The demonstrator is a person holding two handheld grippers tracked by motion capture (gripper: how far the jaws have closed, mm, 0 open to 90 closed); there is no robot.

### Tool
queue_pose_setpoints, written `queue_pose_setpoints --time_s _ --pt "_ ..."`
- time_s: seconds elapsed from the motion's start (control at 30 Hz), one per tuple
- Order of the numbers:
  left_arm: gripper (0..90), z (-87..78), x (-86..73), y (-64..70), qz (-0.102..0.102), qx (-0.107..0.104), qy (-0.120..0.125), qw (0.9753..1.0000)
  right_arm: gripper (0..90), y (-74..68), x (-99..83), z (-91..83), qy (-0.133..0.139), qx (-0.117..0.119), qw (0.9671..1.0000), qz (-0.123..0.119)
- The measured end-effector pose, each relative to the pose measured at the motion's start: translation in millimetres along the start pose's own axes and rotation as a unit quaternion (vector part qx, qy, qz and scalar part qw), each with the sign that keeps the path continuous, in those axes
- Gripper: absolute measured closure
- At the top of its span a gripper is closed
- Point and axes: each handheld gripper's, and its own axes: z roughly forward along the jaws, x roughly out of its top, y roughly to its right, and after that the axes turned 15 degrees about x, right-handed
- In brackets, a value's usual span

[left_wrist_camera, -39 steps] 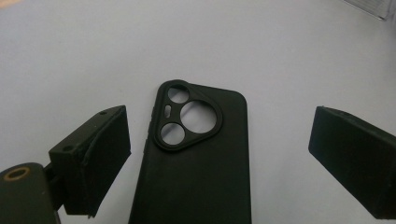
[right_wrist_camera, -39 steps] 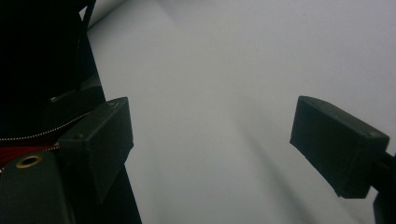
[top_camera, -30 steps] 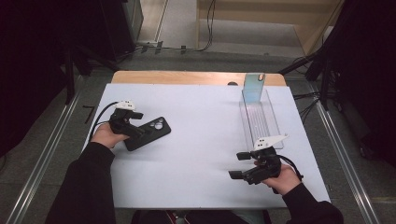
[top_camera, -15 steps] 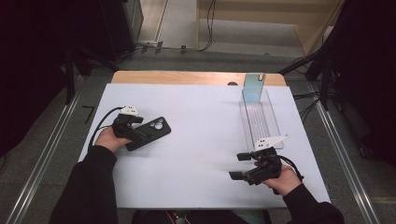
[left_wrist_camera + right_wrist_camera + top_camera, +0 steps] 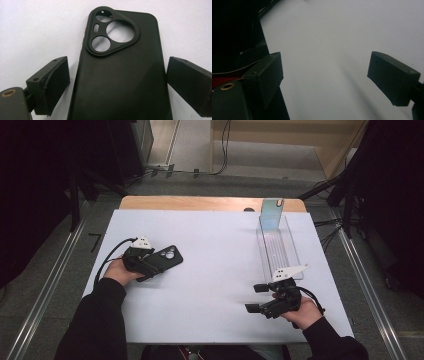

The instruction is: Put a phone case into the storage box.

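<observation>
from above, the left gripper sits over a flat black rubber phone case on the left of the white table. the right gripper rests near the front right, just before a clear plastic tray.

in the left gripper view, the 2 jaws stand wide apart, one on each side of the phone case, with small gaps.

in the right gripper view, the jaws are spread wide over bare table.
</observation>
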Motion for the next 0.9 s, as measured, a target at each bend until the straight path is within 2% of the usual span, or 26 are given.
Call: queue_pose_setpoints --time_s 0.17,0.4,0.53,0.9 --pt "5.8 0.7 0.4 4.5 0.017 0.015 -0.003 0.9997 11.4 0.4 -0.1 0.3 0.0 -0.001 1.0 0.0" --pt "6.3 0.4 -0.1 5.6 0.017 0.019 -0.002 0.9997 11.4 1.1 -0.3 0.6 -0.001 -0.006 1.0 -0.001" --pt "12.2 -1.2 -1.0 5.9 0.016 0.019 0.004 0.9997 11.4 1.4 -0.5 0.9 0.0 -0.007 1.0 -0.002" --pt "13.8 -1.7 -1.1 5.4 0.017 0.015 0.006 0.9997 11.4 2.9 -1.6 -0.2 -0.002 -0.012 0.9999 -0.002"
